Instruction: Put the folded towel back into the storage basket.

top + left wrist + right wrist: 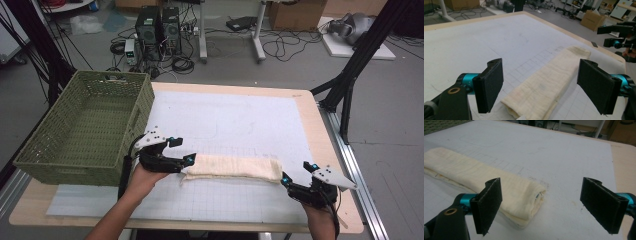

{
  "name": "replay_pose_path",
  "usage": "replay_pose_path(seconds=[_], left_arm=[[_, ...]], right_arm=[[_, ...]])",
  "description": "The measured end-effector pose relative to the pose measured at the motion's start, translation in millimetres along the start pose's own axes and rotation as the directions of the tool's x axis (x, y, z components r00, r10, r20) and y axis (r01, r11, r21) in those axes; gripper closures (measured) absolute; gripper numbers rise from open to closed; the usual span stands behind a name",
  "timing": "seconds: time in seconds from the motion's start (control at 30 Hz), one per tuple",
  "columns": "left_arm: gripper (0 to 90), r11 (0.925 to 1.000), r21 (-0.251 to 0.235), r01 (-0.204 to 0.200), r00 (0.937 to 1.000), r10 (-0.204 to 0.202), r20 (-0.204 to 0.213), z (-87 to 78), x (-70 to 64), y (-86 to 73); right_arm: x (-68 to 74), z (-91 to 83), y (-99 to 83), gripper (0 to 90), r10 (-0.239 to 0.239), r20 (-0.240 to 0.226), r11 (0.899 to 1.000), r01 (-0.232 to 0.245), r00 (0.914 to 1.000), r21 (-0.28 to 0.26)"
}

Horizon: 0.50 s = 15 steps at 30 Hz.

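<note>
At the near edge of the table (pixel 330 150), two forearms enter from the bottom of the high view, each hand holding a gripper. The right gripper (pixel 292 180) sits at the near right, just beside the right end of the folded cloth (pixel 232 167); in the right gripper view its jaws stand wide apart with nothing between the pads, and the cloth's folded end lies on the mat just beyond and slightly left of the gap. The left gripper (pixel 187 161) is positioned at the cloth's left end, near the middle of the table's near half; the left gripper view shows its jaws likewise spread apart, straddling the line of the cloth without clamping it, the near end of the cloth (pixel 541 87) lying low between them. The cloth itself is cream-coloured, folded into a long narrow strip, and lies flat on the white gridded mat (pixel 240 120), running left to right between the two grippers. Layered edges are visible at its right end in the right gripper view. To the left, a green woven basket (pixel 85 127) rests on the table's left side, overhanging the edge, close behind the left gripper. Beyond the far edge of the table, the floor carries computer towers (pixel 159 25), loose cables and cardboard boxes (pixel 295 14).
</note>
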<state>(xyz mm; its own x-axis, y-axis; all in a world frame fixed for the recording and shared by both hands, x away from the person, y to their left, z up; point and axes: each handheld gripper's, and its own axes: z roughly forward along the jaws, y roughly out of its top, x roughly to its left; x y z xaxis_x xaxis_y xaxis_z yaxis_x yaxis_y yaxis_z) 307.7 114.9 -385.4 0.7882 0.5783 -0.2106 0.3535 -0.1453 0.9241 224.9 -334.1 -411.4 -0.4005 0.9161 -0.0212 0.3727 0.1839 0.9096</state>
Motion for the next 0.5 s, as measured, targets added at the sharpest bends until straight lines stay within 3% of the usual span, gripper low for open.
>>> replay_pose_path(seconds=[0.33, 0.5], left_arm=[[22.1, 0.9986, 0.05, 0.015, 0.9996, -0.013, -0.026, 7.5, 5.9, -4.0], [22.3, 0.9937, 0.109, 0.028, 0.9987, -0.023, -0.045, 16.9, 9.4, -10.8]], right_arm=[[-1.5, -0.8, 0.0, 16.7, 0.005, 0.001, 1.0, -0.005, 1.0, -0.004], [-1.1, -0.7, 0.2, 16.7, 0.003, 0.001, 1.0, -0.003, 1.0, -0.003]])
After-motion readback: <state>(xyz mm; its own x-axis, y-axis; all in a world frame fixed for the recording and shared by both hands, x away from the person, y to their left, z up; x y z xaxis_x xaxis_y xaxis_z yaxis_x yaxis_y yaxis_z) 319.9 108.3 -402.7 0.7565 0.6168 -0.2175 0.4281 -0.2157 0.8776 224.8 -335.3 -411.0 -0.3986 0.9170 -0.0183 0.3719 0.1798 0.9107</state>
